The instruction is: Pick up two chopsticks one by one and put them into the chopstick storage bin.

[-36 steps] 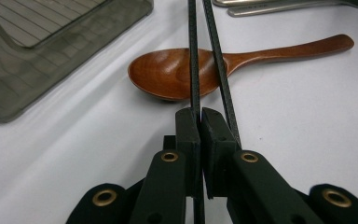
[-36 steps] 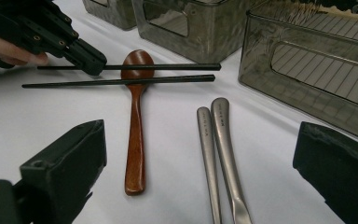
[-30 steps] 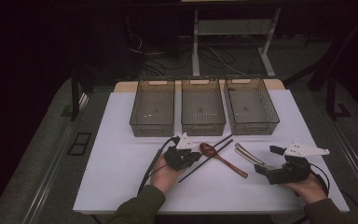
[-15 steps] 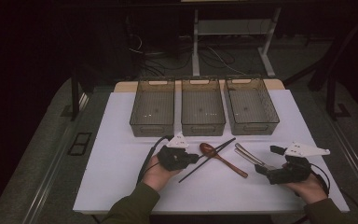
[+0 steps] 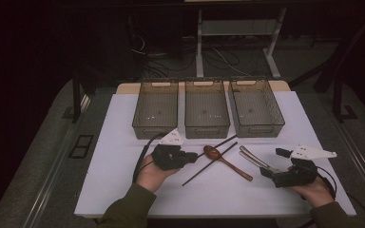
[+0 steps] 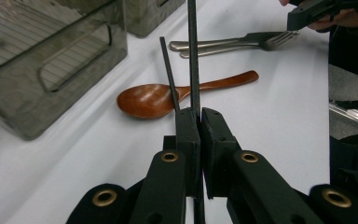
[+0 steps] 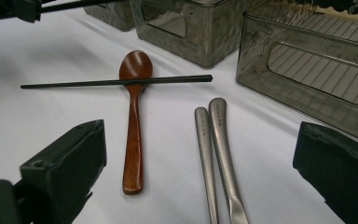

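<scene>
My left gripper (image 5: 192, 156) (image 6: 199, 112) is shut on the end of a black chopstick (image 5: 221, 142) (image 6: 193, 51), which points away toward the bins. A second black chopstick (image 5: 204, 168) (image 7: 116, 82) lies on the white table across the bowl end of a brown wooden spoon (image 5: 228, 164) (image 6: 149, 100) (image 7: 133, 121). Right of the spoon lie two metal utensils (image 5: 252, 156) (image 7: 216, 149), one of them a fork (image 6: 272, 41). My right gripper (image 5: 266, 172) (image 7: 200, 140) rests open near their handles, with nothing touching its pads.
Three smoky clear bins (image 5: 154, 129) (image 5: 206, 129) (image 5: 259, 129) stand side by side at the back of the white table top (image 5: 123, 180). Cables trail from both grippers. Dark floor and table legs lie beyond the table.
My left gripper has lifted and drawn back to the left with one chopstick in its jaws, separating it from the other. The right gripper has stayed put.
</scene>
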Demonstrator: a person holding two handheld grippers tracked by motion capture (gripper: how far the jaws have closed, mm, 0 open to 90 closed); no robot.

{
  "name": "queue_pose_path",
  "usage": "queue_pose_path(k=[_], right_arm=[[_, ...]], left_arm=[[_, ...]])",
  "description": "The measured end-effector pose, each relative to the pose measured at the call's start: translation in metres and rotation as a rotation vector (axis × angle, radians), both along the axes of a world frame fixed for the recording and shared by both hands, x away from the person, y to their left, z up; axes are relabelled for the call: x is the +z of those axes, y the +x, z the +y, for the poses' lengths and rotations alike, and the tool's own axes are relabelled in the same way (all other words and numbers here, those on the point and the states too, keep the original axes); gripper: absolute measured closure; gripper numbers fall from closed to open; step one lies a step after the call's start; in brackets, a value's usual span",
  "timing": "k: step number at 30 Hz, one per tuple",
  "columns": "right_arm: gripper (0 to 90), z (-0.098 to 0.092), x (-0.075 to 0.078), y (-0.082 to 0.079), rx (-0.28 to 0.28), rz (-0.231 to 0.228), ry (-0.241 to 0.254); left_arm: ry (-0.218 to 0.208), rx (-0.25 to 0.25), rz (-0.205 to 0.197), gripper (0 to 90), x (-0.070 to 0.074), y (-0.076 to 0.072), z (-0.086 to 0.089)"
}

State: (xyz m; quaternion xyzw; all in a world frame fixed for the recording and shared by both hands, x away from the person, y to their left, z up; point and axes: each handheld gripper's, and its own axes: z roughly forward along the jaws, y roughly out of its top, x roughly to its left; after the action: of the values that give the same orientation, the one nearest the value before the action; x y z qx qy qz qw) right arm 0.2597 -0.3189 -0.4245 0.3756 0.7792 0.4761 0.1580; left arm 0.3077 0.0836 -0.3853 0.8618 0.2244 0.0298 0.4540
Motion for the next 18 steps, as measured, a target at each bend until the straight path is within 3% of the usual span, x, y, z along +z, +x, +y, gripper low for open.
queue_pose_path(k=[18], right_arm=[[1.9,0.000,0.000,0.000,0.000,0.004,-0.006]], left_arm=[[-0.049,0.088,-0.021,85.3,0.020,0.013,0.030]])
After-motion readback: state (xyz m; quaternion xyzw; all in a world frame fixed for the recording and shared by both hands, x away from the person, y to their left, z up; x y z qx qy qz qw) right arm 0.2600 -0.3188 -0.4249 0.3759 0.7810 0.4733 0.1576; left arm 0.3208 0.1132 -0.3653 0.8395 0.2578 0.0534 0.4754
